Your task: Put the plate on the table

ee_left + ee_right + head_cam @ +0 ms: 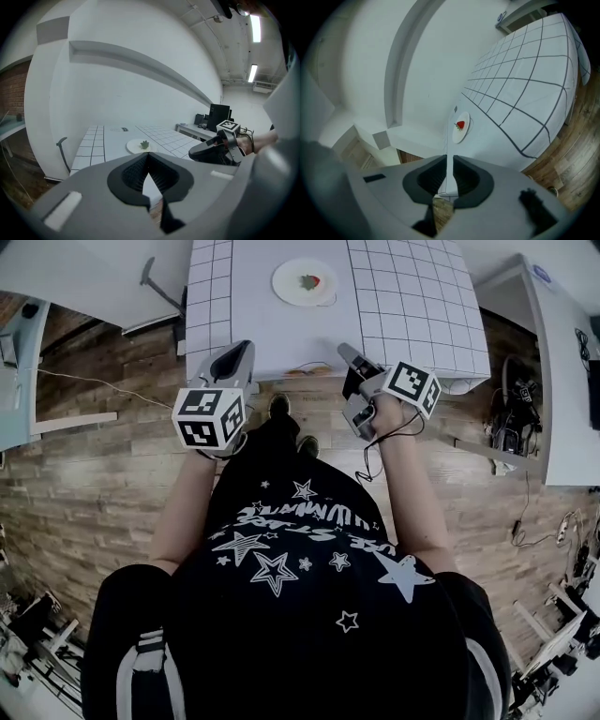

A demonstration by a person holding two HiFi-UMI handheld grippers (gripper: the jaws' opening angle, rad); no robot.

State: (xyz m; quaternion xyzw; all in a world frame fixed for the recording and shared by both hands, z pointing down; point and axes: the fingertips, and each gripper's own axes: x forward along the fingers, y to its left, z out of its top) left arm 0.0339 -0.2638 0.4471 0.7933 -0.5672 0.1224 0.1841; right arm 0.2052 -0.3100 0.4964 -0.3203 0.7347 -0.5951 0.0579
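**Plate already on the table, both grippers empty at its near edge**

From the head view, the left gripper (234,357) hovers at 11 o'clock from the person's body. Its jaw tips touch and hold nothing. The plate (289,292), carrying a strawberry (309,282), rests on the white gridded table (412,306) at 12 o'clock, well apart from both tools. The right gripper (354,360) hovers at 1 o'clock, its jaws a narrow slit apart and empty. A further reach would likely nudge the plate and roll the fruit off.
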